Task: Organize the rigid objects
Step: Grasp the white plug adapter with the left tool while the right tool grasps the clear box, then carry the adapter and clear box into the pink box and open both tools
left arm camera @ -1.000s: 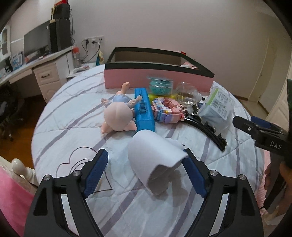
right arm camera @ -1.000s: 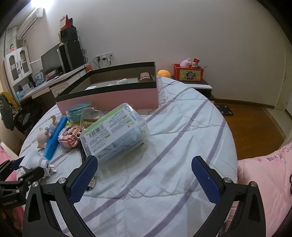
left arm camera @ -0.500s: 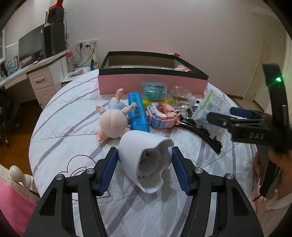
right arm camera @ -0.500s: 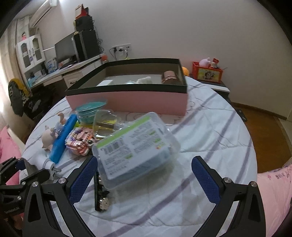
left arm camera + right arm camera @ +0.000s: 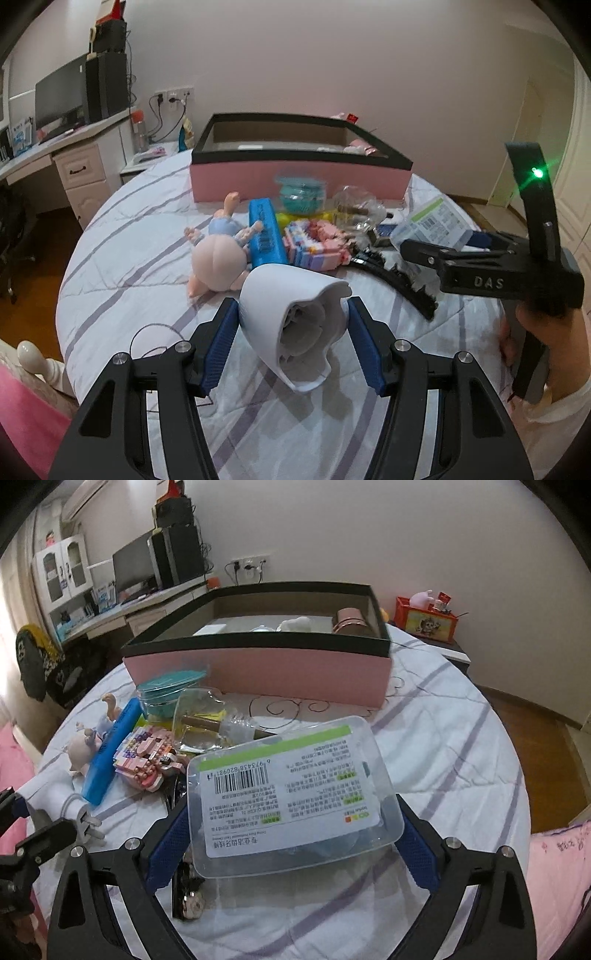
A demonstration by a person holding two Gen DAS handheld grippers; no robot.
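Note:
My left gripper [image 5: 291, 343] is shut on a white egg-shaped plug device [image 5: 291, 317], with one blue pad pressed to each side. In the right wrist view the same white plug device [image 5: 55, 794] shows its prongs and cord. My right gripper [image 5: 291, 842] is open, and a clear plastic box with a green-and-white label [image 5: 288, 786] lies between its fingers [image 5: 166, 834]. The pink storage box with a black rim [image 5: 258, 672] stands behind the pile and holds a few small items.
A pile lies on the striped bedspread [image 5: 129, 258]: a doll [image 5: 218, 262], a blue bar-shaped case [image 5: 267, 236], a pink block model [image 5: 317, 247], a teal lidded tub [image 5: 301, 192], a clear bottle [image 5: 354, 210] and a black hair clip [image 5: 399, 280]. A desk stands far left.
My left jaws have closed onto the white plug device. My right gripper has moved forward over the clear labelled box, which now sits between its fingers.

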